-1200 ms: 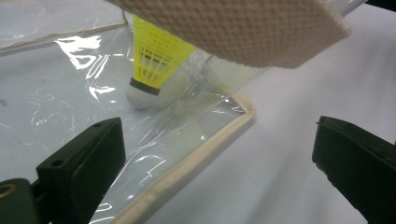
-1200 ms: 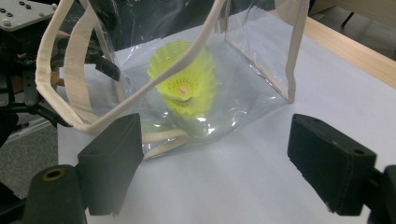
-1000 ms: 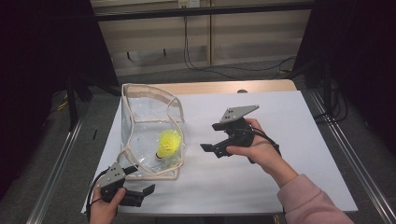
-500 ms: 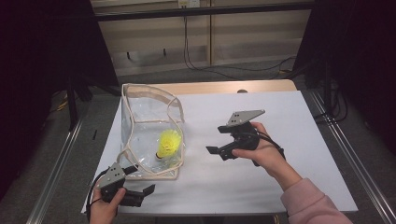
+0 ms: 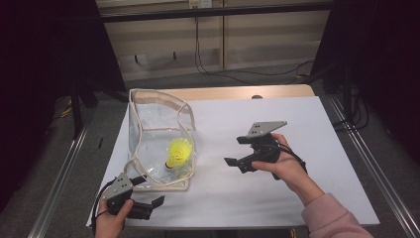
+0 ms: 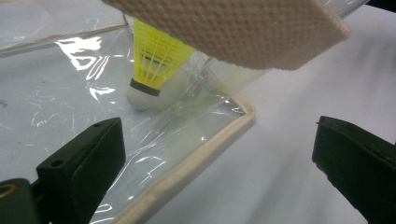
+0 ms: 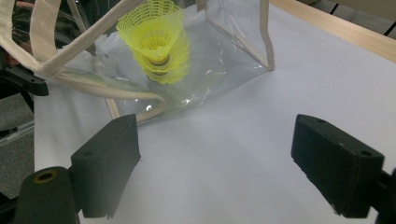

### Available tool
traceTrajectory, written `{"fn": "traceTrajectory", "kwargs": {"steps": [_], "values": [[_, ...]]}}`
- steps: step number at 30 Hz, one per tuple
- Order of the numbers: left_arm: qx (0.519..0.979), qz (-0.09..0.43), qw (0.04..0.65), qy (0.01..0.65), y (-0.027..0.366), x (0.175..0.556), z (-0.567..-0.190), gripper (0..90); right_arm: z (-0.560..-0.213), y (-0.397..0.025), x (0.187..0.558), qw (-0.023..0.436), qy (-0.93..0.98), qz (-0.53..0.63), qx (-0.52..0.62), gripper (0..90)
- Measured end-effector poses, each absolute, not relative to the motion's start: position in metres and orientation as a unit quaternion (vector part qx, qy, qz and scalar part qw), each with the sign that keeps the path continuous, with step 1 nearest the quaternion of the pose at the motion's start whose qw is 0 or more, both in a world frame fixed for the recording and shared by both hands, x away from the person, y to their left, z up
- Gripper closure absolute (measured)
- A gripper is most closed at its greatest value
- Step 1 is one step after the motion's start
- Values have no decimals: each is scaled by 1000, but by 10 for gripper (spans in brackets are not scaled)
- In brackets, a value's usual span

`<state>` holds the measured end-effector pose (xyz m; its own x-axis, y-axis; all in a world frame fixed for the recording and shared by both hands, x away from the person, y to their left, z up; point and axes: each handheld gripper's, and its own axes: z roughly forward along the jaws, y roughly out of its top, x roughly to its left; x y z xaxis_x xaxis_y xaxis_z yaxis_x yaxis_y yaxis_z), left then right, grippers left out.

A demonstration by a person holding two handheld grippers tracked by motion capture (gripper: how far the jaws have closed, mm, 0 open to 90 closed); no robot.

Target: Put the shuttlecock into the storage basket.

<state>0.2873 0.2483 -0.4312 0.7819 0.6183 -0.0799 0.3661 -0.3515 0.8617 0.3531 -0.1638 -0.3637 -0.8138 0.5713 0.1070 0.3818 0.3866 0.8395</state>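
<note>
A clear plastic bag (image 5: 158,129) with cream trim and straps stands on the white table sheet (image 5: 297,124). Inside it sits a yellow shuttlecock (image 5: 178,152), cork end down (image 6: 142,95), also seen through the bag wall (image 7: 156,39). My left gripper (image 5: 148,206) lies low at the table's front left corner, open, beside the bag's front corner. My right gripper (image 5: 237,161) is held right of the bag, open, jaws pointing at it with bare sheet between them.
A cream strap (image 6: 233,28) hangs close over the left gripper's camera. The bag's trimmed bottom edge (image 6: 201,154) runs between the left jaws. A wooden table edge (image 5: 237,92) shows behind the sheet. Metal rails (image 5: 366,163) flank the table.
My right gripper has drawn back to the right, away from the bag, and slightly lower. The left gripper and bag have stayed put.
</note>
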Motion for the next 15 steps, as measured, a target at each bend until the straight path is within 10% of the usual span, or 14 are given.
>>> {"fn": "traceTrajectory", "kwargs": {"steps": [15], "values": [[809, 130, 484, 306, 248, 287, -432, 25, -375, -177, 347, 106, 822, 474, 297, 147]]}}
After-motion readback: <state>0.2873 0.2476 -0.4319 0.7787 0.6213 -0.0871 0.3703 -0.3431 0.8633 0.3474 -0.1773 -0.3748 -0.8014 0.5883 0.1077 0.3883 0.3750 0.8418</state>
